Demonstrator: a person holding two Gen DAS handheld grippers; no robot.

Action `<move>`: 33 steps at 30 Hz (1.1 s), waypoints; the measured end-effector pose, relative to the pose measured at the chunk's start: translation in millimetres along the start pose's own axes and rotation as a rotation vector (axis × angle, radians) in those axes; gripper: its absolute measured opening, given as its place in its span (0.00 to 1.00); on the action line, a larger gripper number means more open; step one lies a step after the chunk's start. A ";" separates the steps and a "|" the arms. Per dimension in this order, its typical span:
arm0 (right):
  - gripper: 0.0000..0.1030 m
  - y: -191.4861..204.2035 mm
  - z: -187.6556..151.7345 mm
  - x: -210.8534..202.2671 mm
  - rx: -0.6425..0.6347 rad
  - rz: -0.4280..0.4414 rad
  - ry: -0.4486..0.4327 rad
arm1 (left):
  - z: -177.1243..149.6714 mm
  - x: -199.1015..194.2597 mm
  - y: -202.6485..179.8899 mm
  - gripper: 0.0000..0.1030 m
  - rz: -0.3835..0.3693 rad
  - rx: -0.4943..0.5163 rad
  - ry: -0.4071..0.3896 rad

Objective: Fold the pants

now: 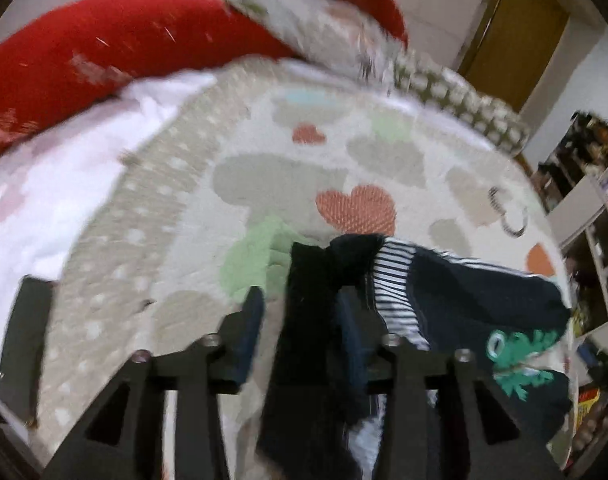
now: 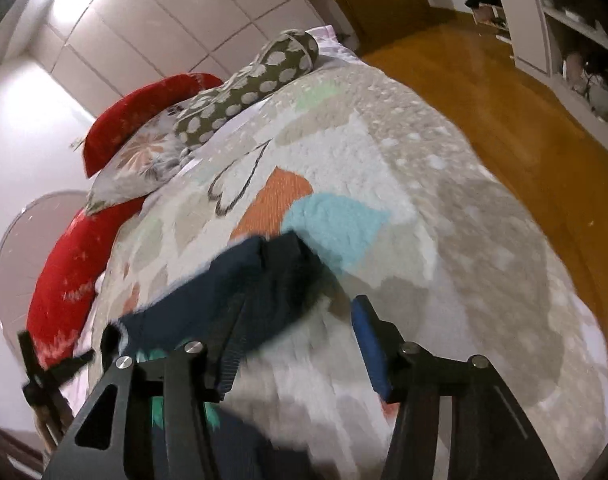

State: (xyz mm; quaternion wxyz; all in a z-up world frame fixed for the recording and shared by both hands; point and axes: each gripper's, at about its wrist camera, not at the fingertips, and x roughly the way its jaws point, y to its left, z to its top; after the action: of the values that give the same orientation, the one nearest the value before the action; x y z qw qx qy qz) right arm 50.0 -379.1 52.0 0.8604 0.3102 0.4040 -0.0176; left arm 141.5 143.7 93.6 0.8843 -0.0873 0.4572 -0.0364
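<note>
The pants (image 1: 476, 288) are dark navy with a striped waistband and a green frog print, lying on a heart-patterned blanket (image 1: 304, 160). In the left wrist view a bunched fold of them hangs between the fingers of my left gripper (image 1: 299, 320), which stands open around the cloth. In the right wrist view the pants (image 2: 207, 300) lie over the left finger (image 2: 231, 344) of my right gripper (image 2: 297, 320). Its jaws are wide open and the blue right pad (image 2: 368, 340) is bare.
Red pillows (image 1: 123, 48) and a patterned pillow (image 1: 328, 20) lie at the head of the bed. A dotted green bolster (image 2: 255, 84) lies near the bed's edge. Wooden floor (image 2: 504, 92) and white shelves (image 2: 564, 8) are to the right.
</note>
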 end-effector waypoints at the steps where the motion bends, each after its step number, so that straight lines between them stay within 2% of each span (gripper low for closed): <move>1: 0.55 -1.0 -8.3 -6.1 -0.018 0.006 0.010 | -8.7 -17.6 1.9 0.54 -0.009 -0.011 -0.035; 3: 0.55 -0.3 -32.1 -16.2 -0.066 0.015 0.039 | -25.5 -40.3 3.3 0.57 -0.047 -0.028 -0.069; 7: 0.53 6.6 -62.9 -6.8 -0.105 0.027 0.107 | -57.3 -61.9 -2.7 0.57 -0.083 -0.041 -0.065; 8: 0.26 9.8 -68.1 0.1 -0.112 0.034 0.136 | -62.4 -65.7 -3.7 0.58 -0.080 -0.040 -0.065; 9: 0.11 13.3 -72.7 6.1 -0.124 0.034 0.167 | -69.5 -70.6 -7.1 0.58 -0.073 -0.034 -0.066; 15: 0.12 5.0 -71.0 -11.2 -0.099 -0.031 0.093 | -96.1 -78.0 -15.5 0.58 -0.016 0.026 -0.071; 16: 0.14 4.0 -72.0 -11.0 -0.112 -0.054 0.098 | -98.9 -76.5 -16.3 0.58 -0.004 0.034 -0.067; 18: 0.28 1.3 -73.7 -8.1 -0.126 -0.095 0.106 | -104.5 -73.1 -18.5 0.58 0.012 0.049 -0.061; 19: 0.30 0.3 -73.8 -11.8 -0.118 -0.091 0.094 | -106.2 -70.5 -20.4 0.58 0.011 0.057 -0.058; 23: 0.34 14.7 -71.3 -44.4 -0.164 -0.088 -0.041 | -106.6 -53.9 -28.4 0.58 0.013 0.068 -0.030; 25: 0.36 28.1 -71.0 -50.5 -0.203 -0.081 -0.066 | -106.6 -41.7 -36.1 0.58 0.011 0.080 -0.023; 27: 0.36 39.8 -72.0 -47.0 -0.224 -0.053 -0.055 | -107.2 -27.8 -44.6 0.58 0.028 0.103 -0.014; 28: 0.36 43.3 -73.2 -42.8 -0.229 -0.033 -0.039 | -107.6 -19.1 -48.2 0.57 0.072 0.127 0.003; 29: 0.36 47.0 -76.3 -36.0 -0.229 -0.007 -0.015 | -109.4 -6.5 -51.3 0.54 0.178 0.160 0.040; 30: 0.36 49.6 -80.2 -30.9 -0.229 0.014 0.005 | -111.9 3.3 -49.4 0.48 0.254 0.172 0.072; 31: 0.36 52.4 -84.8 -24.5 -0.228 0.034 0.030 | -114.8 11.4 -42.4 0.47 0.262 0.156 0.116; 33: 0.36 58.1 -95.2 -12.5 -0.233 0.053 0.067 | -117.6 14.6 -23.8 0.49 0.205 0.087 0.157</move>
State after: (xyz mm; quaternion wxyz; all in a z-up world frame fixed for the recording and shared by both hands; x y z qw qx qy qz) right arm -7.2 -282.8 45.3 0.8769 0.2190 0.4233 0.0627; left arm 54.5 104.0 19.7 0.8480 0.0013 0.5293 0.0276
